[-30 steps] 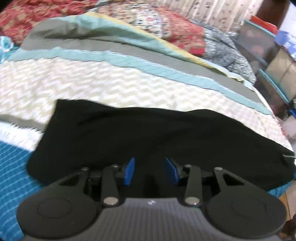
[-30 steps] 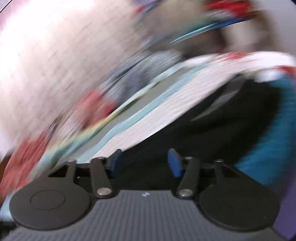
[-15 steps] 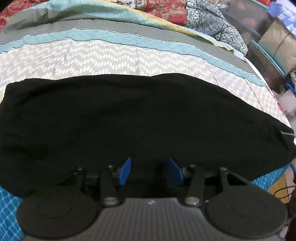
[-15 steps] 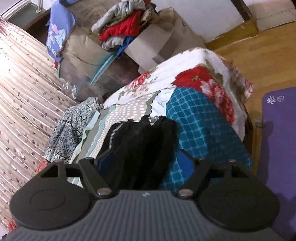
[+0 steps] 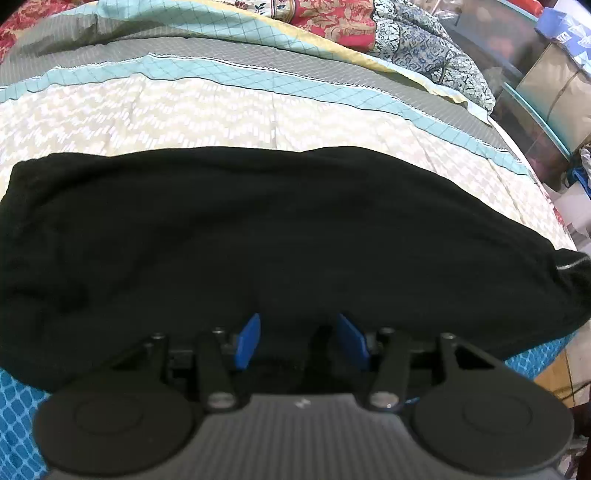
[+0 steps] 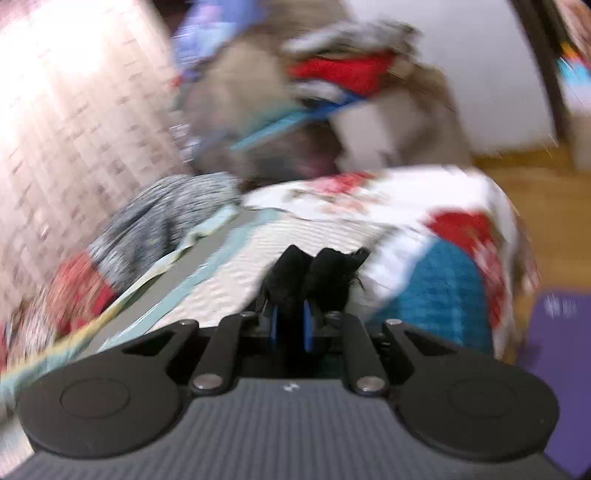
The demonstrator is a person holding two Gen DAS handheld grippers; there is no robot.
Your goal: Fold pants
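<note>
Black pants (image 5: 258, 229) lie folded lengthwise across the patterned bedspread (image 5: 207, 107), filling the middle of the left wrist view. My left gripper (image 5: 297, 336) is open, its blue pads apart just above the near edge of the pants. In the blurred right wrist view, my right gripper (image 6: 291, 325) is shut on a bunched end of the black pants (image 6: 317, 273), which sticks up between the blue pads near the bed's corner.
Red and blue patterned pillows (image 5: 369, 29) lie at the far side of the bed. Storage boxes (image 5: 546, 85) stand to the right. A cardboard box heaped with clothes (image 6: 332, 81), wooden floor (image 6: 546, 192) and a purple mat (image 6: 561, 369) lie beyond the bed corner.
My right gripper has closed on the end of the pants and is moving, blurring its view. My left gripper has moved slightly closer over the pants and stays open.
</note>
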